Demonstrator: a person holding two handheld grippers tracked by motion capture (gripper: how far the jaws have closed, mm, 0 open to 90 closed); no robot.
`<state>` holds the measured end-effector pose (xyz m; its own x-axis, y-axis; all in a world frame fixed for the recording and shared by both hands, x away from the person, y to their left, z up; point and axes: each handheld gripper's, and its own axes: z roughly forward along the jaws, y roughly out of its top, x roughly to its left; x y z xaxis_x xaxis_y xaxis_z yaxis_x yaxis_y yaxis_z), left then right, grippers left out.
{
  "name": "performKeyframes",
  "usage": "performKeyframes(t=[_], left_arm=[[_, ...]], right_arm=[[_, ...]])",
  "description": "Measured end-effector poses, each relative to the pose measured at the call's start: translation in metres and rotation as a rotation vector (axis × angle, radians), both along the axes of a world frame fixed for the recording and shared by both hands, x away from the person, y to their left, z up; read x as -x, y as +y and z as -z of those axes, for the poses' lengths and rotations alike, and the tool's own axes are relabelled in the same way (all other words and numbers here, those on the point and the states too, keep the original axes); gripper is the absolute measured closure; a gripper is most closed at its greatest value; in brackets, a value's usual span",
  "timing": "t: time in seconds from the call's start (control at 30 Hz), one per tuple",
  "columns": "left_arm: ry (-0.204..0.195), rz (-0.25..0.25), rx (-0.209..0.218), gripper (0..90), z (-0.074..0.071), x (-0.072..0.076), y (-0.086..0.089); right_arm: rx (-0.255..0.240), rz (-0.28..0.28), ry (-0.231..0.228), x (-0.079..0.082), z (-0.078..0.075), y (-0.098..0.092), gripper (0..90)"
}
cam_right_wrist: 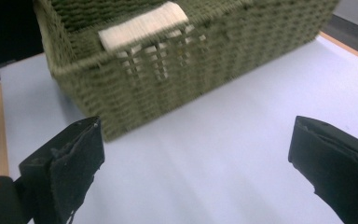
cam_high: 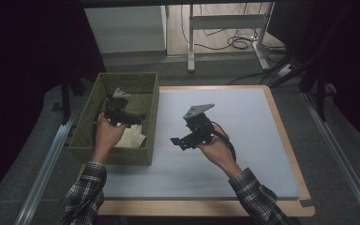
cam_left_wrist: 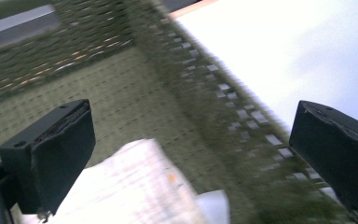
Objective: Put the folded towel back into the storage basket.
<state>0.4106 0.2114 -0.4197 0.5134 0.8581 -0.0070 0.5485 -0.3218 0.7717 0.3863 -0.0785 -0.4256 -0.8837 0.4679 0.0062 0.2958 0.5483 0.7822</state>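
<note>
Smooth white mat (cam_high: 243,154) | woven green basket (cam_high: 90,132) | pale folded cloth (cam_high: 132,138) inside

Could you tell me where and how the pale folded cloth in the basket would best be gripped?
Probably from above, at the folded cloth's raised edge. It lies low inside the woven basket, whose walls block any sideways approach.

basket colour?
Olive green woven basket; clearest in the right gripper view.
</note>
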Motion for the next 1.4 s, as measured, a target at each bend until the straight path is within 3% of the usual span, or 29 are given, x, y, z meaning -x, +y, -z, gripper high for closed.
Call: performKeyframes(t=[0.3,0.83,1.17,1.4], left_arm=[[-0.014,0.090,-0.011,0.6,-0.003,0.010,-0.041],[-0.027,0.213,0.025,0.2,-0.005,0.021,-0.115],[-0.026,0.274,0.051,0.0,0.011,0.033,-0.155],[-0.020,0.300,0.062,0.0,0.029,0.044,-0.168]], right_arm=[[-0.010,0.043,-0.005,0.010,0.005,-0.047,3.6],[-0.013,0.149,0.004,0.027,0.017,-0.121,3.6],[-0.017,0.203,0.015,0.041,0.029,-0.162,3.6],[-0.026,0.236,0.018,0.053,0.038,-0.185,3.6]])
